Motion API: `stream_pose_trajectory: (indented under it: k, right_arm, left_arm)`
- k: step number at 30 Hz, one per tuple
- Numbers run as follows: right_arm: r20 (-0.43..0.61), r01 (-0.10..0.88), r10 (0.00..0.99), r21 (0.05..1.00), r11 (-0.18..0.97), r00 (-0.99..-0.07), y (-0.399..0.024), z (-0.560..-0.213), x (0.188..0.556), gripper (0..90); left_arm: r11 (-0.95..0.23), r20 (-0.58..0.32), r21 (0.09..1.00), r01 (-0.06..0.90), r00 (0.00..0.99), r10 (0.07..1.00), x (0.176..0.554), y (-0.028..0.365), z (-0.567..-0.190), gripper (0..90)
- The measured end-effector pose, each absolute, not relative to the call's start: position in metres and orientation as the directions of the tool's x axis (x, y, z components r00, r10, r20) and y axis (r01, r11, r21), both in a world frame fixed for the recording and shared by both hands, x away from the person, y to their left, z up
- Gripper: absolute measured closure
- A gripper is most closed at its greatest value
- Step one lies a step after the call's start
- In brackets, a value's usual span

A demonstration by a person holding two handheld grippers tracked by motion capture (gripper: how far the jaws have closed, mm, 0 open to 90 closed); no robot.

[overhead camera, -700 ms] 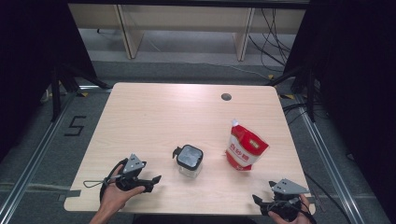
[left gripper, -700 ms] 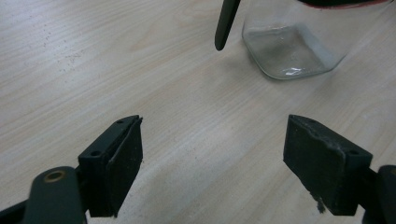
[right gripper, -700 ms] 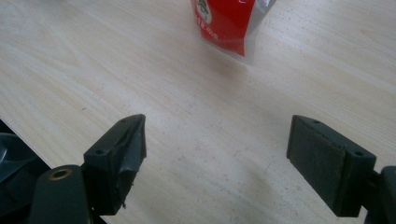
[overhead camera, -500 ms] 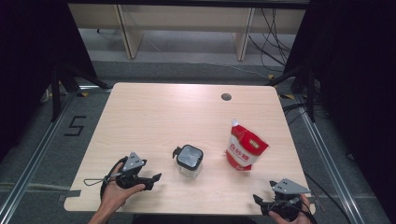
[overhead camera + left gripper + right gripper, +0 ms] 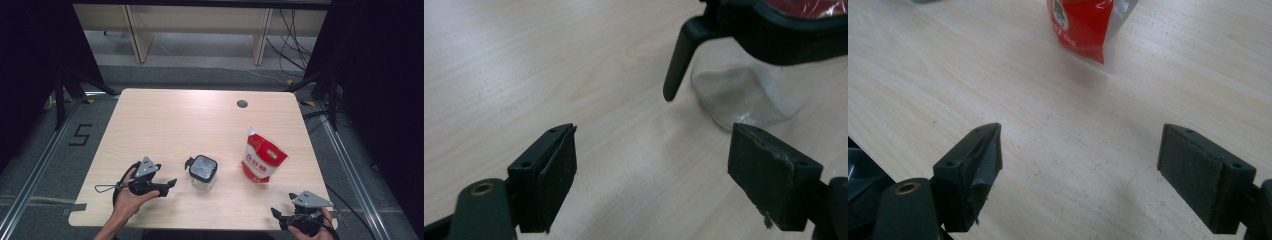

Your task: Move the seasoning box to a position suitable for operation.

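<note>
Left gripper view shows the jar (image 5: pixel 744 95) is clear glass.

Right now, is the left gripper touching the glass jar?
Apart. The left gripper view shows bare table between the open left gripper and the jar.

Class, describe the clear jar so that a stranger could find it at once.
Start at the pale wooden table and look along its near edge, between the left gripper and the red-and-white pouch. There stands the clear jar, see-through, with a square black lid and a latch.
</note>
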State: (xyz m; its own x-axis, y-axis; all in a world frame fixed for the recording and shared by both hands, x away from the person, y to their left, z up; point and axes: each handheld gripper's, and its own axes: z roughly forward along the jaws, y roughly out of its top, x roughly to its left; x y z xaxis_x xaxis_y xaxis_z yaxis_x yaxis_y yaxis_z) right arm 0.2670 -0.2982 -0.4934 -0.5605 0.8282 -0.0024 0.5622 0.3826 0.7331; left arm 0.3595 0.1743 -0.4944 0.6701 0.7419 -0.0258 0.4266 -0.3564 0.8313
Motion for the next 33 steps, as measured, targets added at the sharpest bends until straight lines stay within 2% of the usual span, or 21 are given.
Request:
stream_pose_trajectory:
  k: [7, 10, 15, 18, 20, 21, 25, 27, 33]
  right_arm:
    - [-0.013, 0.542, 0.820, 0.745, 0.389, -0.572, -0.298, -0.495, 0.269, 19.9]
    - [-0.019, 0.547, 0.827, 0.742, 0.389, -0.562, -0.300, -0.494, 0.268, 20.0]
    - [-0.026, 0.550, 0.826, 0.734, 0.398, -0.563, -0.300, -0.494, 0.268, 20.2]
    - [-0.003, 0.572, 0.834, 0.727, 0.381, -0.552, -0.299, -0.494, 0.267, 20.6]
    - [-0.021, 0.548, 0.823, 0.736, 0.397, -0.568, -0.300, -0.494, 0.269, 20.6]
    - [-0.004, 0.570, 0.833, 0.727, 0.382, -0.553, -0.298, -0.494, 0.267, 20.6]
    - [-0.041, 0.533, 0.809, 0.732, 0.424, -0.586, -0.300, -0.496, 0.270, 21.6]
    - [-0.009, 0.564, 0.822, 0.723, 0.399, -0.569, -0.298, -0.495, 0.268, 21.6]
    - [-0.009, 0.564, 0.825, 0.725, 0.395, -0.566, -0.298, -0.495, 0.268, 21.7]
  left_arm:
    - [-0.352, -0.013, 0.847, 0.399, 0.677, 0.736, 0.377, 0.165, -0.497, 27.6]
    - [-0.368, -0.011, 0.849, 0.379, 0.709, 0.705, 0.384, 0.156, -0.499, 35.3]
    - [-0.410, 0.026, 0.846, 0.340, 0.742, 0.670, 0.390, 0.145, -0.501, 40.5]
    - [-0.448, 0.060, 0.838, 0.312, 0.763, 0.643, 0.395, 0.140, -0.499, 47.0]
    - [-0.413, 0.039, 0.857, 0.308, 0.760, 0.649, 0.396, 0.136, -0.500, 51.3]
    - [-0.436, 0.071, 0.852, 0.288, 0.763, 0.642, 0.398, 0.136, -0.499, 52.9]
    - [-0.458, 0.086, 0.846, 0.272, 0.779, 0.622, 0.402, 0.133, -0.500, 57.2]
    - [-0.444, 0.078, 0.855, 0.269, 0.780, 0.622, 0.402, 0.131, -0.501, 59.8]
    - [-0.466, 0.104, 0.856, 0.224, 0.809, 0.579, 0.405, 0.126, -0.504, 67.2]
